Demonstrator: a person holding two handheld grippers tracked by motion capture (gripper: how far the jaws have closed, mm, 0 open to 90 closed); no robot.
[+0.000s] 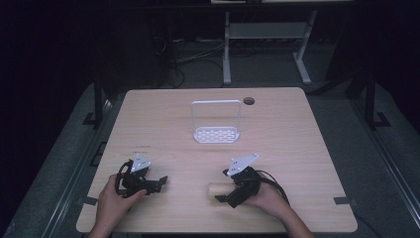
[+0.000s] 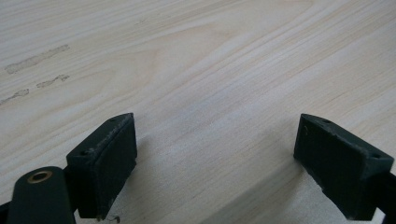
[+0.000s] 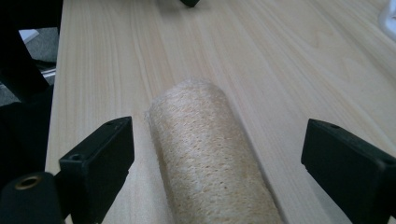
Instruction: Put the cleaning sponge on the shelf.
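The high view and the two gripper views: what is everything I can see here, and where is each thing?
Table: one, pale wood, centre of the high view.
Rack: one, white, perforated base with a wire hoop, standing at the table's middle, toward the far side.
Hole: one, dark and round, in the tabletop near the far edge.
Loofah roll: one, beige and fibrous, lying on the table between the right gripper's fingers, not pinched.
Desk frame: one, grey legs, on the floor beyond the table.
Floor cables: several, dark, beyond the table.
Left gripper: one, black, open above bare wood, near left.
Right gripper: one, black, open, near right.
Hands: two, one holding each gripper.
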